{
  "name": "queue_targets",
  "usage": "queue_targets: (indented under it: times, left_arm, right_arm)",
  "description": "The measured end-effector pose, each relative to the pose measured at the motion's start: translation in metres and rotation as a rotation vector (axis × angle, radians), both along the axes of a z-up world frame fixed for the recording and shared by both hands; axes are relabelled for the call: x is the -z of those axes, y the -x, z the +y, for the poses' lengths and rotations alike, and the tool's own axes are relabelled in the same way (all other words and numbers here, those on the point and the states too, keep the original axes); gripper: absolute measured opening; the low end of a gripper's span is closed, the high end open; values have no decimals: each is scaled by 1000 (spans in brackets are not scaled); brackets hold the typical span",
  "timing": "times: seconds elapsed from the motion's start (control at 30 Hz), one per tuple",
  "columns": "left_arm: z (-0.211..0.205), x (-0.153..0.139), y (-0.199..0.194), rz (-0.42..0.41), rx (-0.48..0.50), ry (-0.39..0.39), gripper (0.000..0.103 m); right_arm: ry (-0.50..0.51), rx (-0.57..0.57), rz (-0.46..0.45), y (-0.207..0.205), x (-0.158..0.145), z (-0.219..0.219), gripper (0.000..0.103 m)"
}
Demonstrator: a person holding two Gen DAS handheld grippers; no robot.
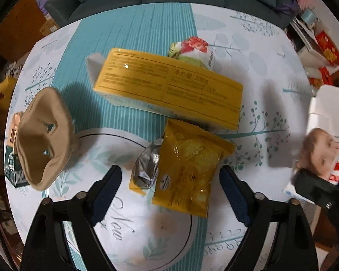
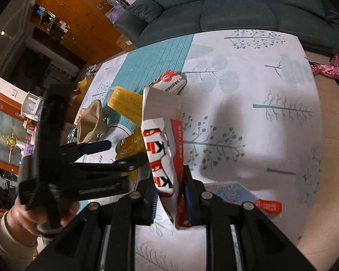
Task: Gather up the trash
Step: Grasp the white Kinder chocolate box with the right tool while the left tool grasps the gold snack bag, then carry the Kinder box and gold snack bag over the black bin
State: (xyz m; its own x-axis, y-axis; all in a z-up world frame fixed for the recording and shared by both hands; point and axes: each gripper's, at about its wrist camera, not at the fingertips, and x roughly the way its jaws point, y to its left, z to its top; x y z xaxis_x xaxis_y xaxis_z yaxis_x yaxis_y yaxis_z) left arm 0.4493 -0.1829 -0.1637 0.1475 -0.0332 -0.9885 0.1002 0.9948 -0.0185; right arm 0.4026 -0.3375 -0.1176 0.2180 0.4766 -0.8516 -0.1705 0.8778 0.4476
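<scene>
Trash is lying spread over the patterned tablecloth (image 1: 260, 52): a yellow snack packet (image 1: 187, 171) near the middle, a crumpled silver foil wrapper (image 1: 147, 167) touching its left edge, a long yellow box (image 1: 169, 83) just beyond them, and a floral wrapper (image 1: 192, 49) behind that box. A tan cloth hat (image 1: 43, 135) is resting at the left, partly over a green carton (image 1: 12, 169).

The left gripper (image 1: 169, 194) is pointing down over the snack packet and foil wrapper, jaws standing wide with both items between the pads but no pad pressing on either. This spread is probably leaving clearance to straddle the packet before clamping.

The right gripper (image 2: 169, 203) is holding a crushed red-and-white carton (image 2: 162, 149) in narrow jaws, upright above the near right of the table. Keeping it lifted likely frees the surface for the left-side pickup. A flat printed packet (image 2: 237, 194) is lying beside it.
</scene>
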Motion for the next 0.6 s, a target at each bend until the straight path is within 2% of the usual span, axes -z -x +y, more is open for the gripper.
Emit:
queue_targets:
  times: [0.03, 0.1, 0.17, 0.2, 0.3, 0.5, 0.6]
  left_arm:
    - [-2, 2, 0, 6, 8, 3, 57]
    - [-5, 5, 1, 29, 9, 14, 42]
    - [-5, 4, 4, 17, 0, 11, 38]
    - [-5, 3, 6, 10, -1, 9, 29]
    - [-6, -3, 15, -5, -10, 23, 18]
    - [5, -23, 49, -40, -39, 58, 15]
    - [15, -36, 79, -59, -42, 75, 15]
  right_arm:
    - [-5, 4, 1, 2, 0, -2, 19]
    - [-13, 4, 5, 3, 0, -2, 19]
    - [-17, 4, 9, 7, -1, -5, 19]
    - [-17, 4, 8, 8, -1, -5, 19]
    - [-12, 5, 7, 15, -1, -4, 19]
    - [-21, 2, 16, 27, 0, 3, 19]
    - [-29, -5, 25, 42, -2, 10, 19]
